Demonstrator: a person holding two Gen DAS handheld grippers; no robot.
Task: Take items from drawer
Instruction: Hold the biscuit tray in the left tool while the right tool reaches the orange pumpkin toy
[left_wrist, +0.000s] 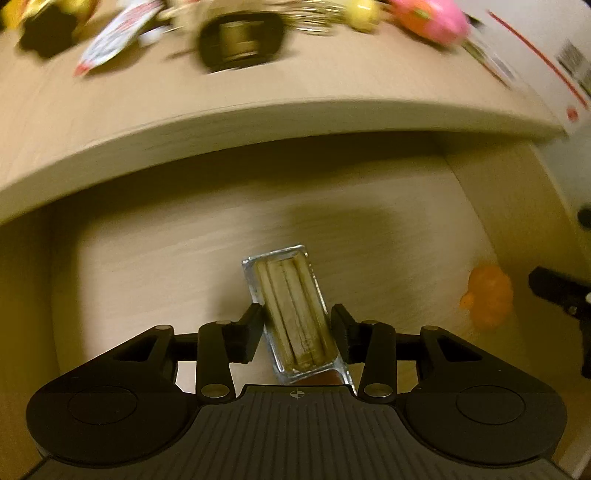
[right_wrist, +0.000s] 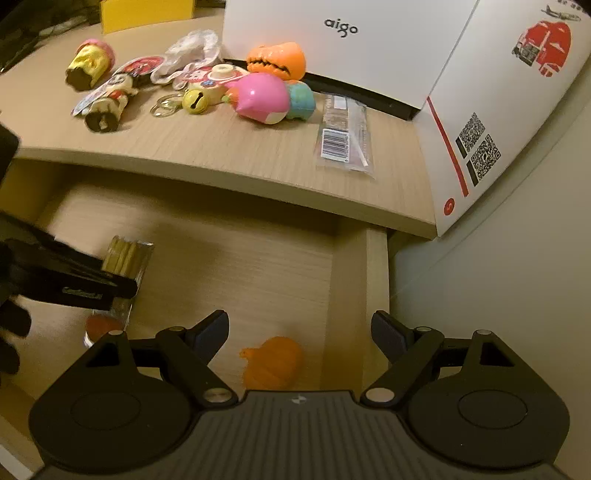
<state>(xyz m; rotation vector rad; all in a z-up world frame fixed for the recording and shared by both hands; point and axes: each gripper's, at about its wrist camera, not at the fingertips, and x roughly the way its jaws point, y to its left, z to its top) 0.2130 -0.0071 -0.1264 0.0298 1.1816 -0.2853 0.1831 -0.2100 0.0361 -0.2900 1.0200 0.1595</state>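
In the left wrist view the far part is smeared with blur, so the things on the desk top are hard to tell: a black shape, a red and white packet, a pink and orange toy and the corner of a white box. Below the desk edge is the open drawer, with a pale wood floor. The left gripper has its 2 jaws pressed on the sides of a clear packet of sticks, holding it. The near end of the packet is hidden behind the gripper body. To the right, a small orange toy lies on the drawer floor, too blurry to name. A black part at the right edge is cut off. In the right wrist view things are sharper. The right gripper has its jaws wide apart with nothing between them. The small orange toy lies just past the gripper body, partly hidden by it. At the left, the left gripper clamps the packet of sticks, and a dark glove is cut off at the edge. On the desk top lie a pumpkin toy, a pink toy, a yellow bell, a barcode packet and the white box. A plain wall is at the right.
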